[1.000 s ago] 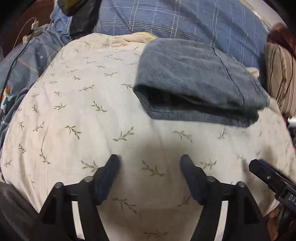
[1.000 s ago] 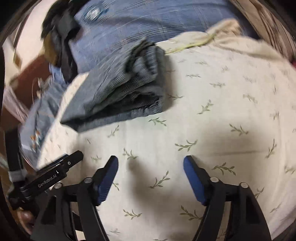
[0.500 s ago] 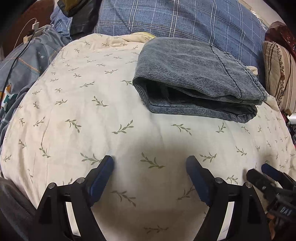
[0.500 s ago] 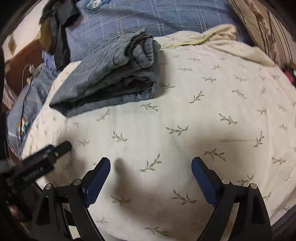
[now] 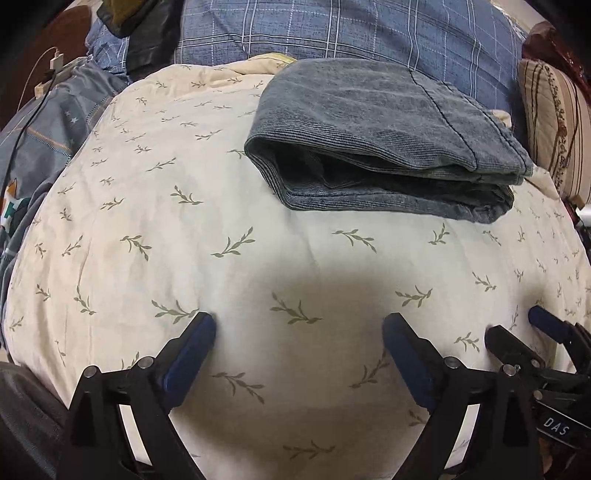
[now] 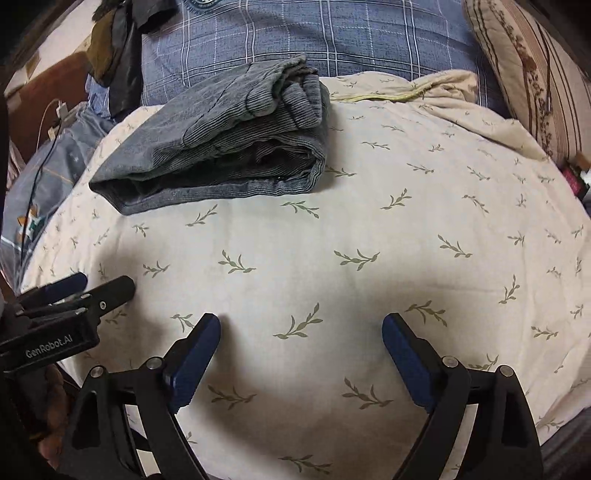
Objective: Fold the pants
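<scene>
The grey-blue corduroy pants (image 5: 388,147) lie folded in a thick stack on the cream leaf-print bedspread (image 5: 184,240), at the far side of the bed. They show in the right wrist view (image 6: 229,147) at upper left. My left gripper (image 5: 299,332) is open and empty, well short of the pants above the near part of the bedspread. My right gripper (image 6: 301,332) is open and empty too, equally far back. Each gripper shows at the edge of the other's view: the right one (image 5: 532,336) and the left one (image 6: 92,288).
A blue plaid pillow (image 5: 332,33) lies behind the pants. A striped cushion (image 5: 554,122) is at the right. Dark clothes (image 6: 118,55) hang at upper left. A white charger and cable (image 5: 51,70) rest on a blue quilt (image 5: 48,129) at the left.
Both grippers have drawn back from the folded pants toward the near edge of the bed and come closer side by side. Their jaws have opened wider. The pants lie still.
</scene>
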Tool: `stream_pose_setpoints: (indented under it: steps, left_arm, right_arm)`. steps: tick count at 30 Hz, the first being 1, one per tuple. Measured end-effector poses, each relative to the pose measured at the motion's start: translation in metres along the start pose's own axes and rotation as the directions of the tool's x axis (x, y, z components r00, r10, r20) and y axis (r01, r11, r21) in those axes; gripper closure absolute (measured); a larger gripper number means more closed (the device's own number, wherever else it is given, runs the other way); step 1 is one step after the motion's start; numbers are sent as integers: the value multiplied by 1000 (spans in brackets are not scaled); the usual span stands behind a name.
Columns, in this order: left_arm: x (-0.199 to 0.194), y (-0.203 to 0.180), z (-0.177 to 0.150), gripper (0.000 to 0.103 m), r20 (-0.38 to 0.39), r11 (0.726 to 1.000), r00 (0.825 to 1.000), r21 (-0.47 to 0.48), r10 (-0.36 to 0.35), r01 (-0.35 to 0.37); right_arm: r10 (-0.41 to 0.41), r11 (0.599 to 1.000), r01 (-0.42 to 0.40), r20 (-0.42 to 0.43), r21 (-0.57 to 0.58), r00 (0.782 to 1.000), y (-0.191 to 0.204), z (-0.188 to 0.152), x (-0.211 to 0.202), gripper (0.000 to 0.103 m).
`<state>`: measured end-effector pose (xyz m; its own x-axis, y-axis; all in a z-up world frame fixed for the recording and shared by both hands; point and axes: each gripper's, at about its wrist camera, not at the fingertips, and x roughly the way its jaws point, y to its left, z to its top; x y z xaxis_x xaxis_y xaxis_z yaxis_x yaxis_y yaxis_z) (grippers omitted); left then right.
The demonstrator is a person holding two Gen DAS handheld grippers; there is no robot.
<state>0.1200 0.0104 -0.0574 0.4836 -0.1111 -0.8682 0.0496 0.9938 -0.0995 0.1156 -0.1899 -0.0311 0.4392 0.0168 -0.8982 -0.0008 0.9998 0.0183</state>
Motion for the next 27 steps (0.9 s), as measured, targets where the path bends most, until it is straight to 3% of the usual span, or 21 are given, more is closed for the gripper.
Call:
stream_pose_setpoints:
  steps: [3,4,6,9,12,17,22,27]
  left_arm:
    - [-13,5,2,22,56,998,997,-35,57,-55]
    - [-24,6,4,22,112,994,988,-37,106,-102]
    - [-41,8,8,20,187,993,975,-47,118,-111]
    - [-53,11,8,20,233,989,962,-76,144,-129]
    - [-58,11,2,20,264,979,944,-98,197,-177]
    - [-60,6,-7,20,271,981,945,-111,182,-157]
    - [-63,4,-9,20,266,989,954,-94,139,-117]
    - [-70,2,-12,20,292,993,950,-80,107,-87]
  right_arm:
    - [18,1000,-18,9,25,1000,-4,1,-5,13]
    - [26,999,-27,22,42,999,-7,2,-9,13]
    - [21,999,-25,80,45,997,-10,7,-21,13]
    - [18,1000,-21,173,14,985,-6,10,-41,13]
    - [81,996,-85,236,6,968,-5,12,-56,13]
    - [96,995,-98,281,-8,955,1,13,-67,13]
    - [94,995,-98,252,3,963,2,19,-62,13]
    - [-8,1000,2,234,24,972,6,26,-61,13]
